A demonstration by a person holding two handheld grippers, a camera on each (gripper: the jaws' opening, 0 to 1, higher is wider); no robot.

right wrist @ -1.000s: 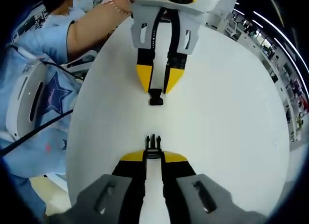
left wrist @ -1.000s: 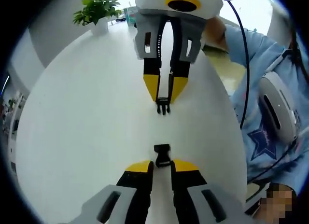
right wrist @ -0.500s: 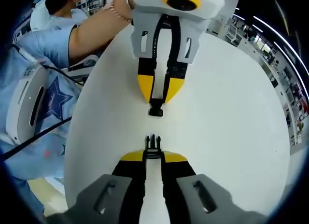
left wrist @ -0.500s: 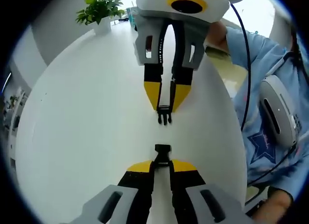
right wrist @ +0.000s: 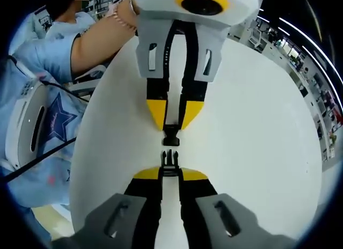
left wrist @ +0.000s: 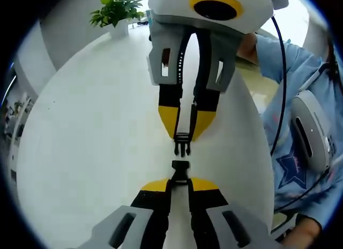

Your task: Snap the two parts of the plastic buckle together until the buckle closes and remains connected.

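Facing each other just apart above the white table [left wrist: 80, 152], the 2 buckle halves line up: the left gripper [left wrist: 180, 183] pinches the socket half [left wrist: 180, 172], the right gripper [right wrist: 171, 173] pinches the pronged half [right wrist: 170, 160].

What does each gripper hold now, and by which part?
The left gripper pinches the black plastic socket half by its rear end. The right gripper pinches the black pronged half by its rear, prongs forward.
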